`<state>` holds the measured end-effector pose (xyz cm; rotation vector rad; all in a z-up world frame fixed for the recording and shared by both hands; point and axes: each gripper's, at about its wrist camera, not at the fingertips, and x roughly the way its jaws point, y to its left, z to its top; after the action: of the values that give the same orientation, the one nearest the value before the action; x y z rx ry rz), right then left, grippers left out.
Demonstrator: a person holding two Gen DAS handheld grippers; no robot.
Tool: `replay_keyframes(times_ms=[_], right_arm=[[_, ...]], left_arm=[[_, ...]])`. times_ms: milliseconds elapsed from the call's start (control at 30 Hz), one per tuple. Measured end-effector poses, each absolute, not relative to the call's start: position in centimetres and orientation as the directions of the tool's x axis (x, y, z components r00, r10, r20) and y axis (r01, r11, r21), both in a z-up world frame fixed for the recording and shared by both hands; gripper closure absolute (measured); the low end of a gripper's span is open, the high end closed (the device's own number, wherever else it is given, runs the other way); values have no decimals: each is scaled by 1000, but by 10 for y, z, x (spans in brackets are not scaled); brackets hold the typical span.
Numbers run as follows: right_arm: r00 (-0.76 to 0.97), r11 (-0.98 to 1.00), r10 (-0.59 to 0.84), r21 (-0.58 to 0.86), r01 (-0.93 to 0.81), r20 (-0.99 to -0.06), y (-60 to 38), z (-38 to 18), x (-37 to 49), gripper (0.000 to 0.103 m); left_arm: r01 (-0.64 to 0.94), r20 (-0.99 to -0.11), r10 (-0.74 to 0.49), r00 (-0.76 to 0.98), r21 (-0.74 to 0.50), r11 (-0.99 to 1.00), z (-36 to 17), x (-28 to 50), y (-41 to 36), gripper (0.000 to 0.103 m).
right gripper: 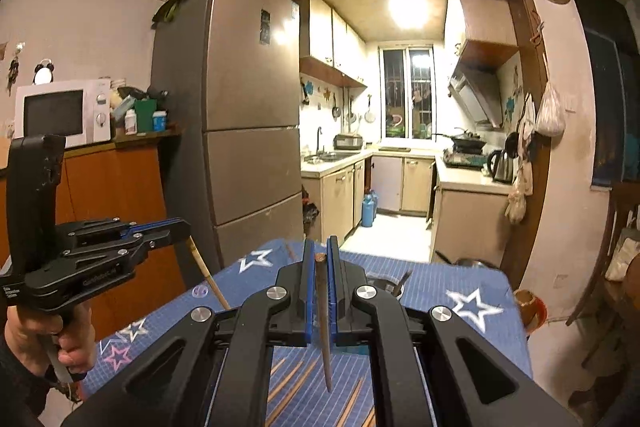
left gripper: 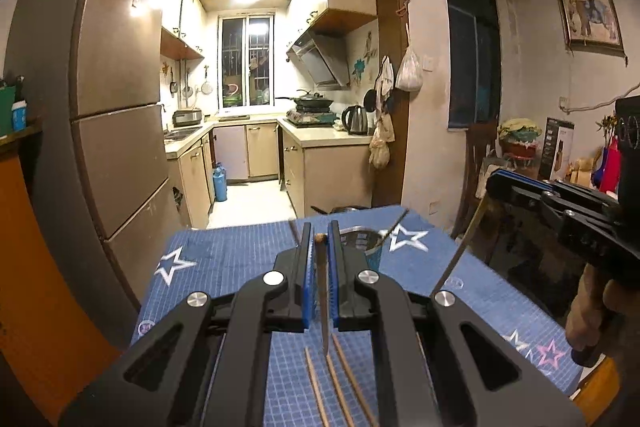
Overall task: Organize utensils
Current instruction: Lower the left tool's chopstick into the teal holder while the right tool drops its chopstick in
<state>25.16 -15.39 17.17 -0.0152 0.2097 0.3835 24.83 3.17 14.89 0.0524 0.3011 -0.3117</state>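
Both grippers are raised above the table with the blue star cloth. My left gripper is shut on a brown chopstick that hangs down between its blue pads. My right gripper is shut on another chopstick, tip pointing down. The right gripper also shows in the left wrist view, the left gripper in the right wrist view, each with its chopstick. A metal mesh utensil cup with a utensil in it stands at the table's far edge. Loose chopsticks lie on the cloth below.
A tall fridge stands left of the table, with the kitchen doorway behind. A microwave sits on an orange cabinet at the left. A chair and cluttered shelves stand to the right. More loose chopsticks lie under the right gripper.
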Motion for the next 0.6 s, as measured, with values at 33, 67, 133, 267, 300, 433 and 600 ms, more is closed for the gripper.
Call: replay_keyframes(times_ms=[33,67,133,267,300,433,600], right_arm=[[907,928,369,24,-372,-202,-155,177,255,96],[908,928,369,24,-372,-199,-157,184,260,96],[911,930,366,27,-368,-192,-160,197,270,96],[916,931,364,32,-364,-169,-167,224,291,96],[919,932,360,29,-360,-163,-168,231,297,96],[926,937,348,29,-347,-147,-171,253,321,96],[929,941,339,35,-337,-149,-172,263,358,97]], left_arm=[[315,-296,-301,907,1,949,157,252,29,98],[318,-295,-304,906,-1,948,161,254,25,98],[323,-286,-310,907,-3,946,174,261,19,98],[320,-262,-306,915,12,947,200,272,6,98],[320,-257,-305,917,14,947,207,277,2,98],[308,-243,-296,924,11,951,230,295,-8,98],[288,-244,-273,930,24,957,234,323,-23,98]])
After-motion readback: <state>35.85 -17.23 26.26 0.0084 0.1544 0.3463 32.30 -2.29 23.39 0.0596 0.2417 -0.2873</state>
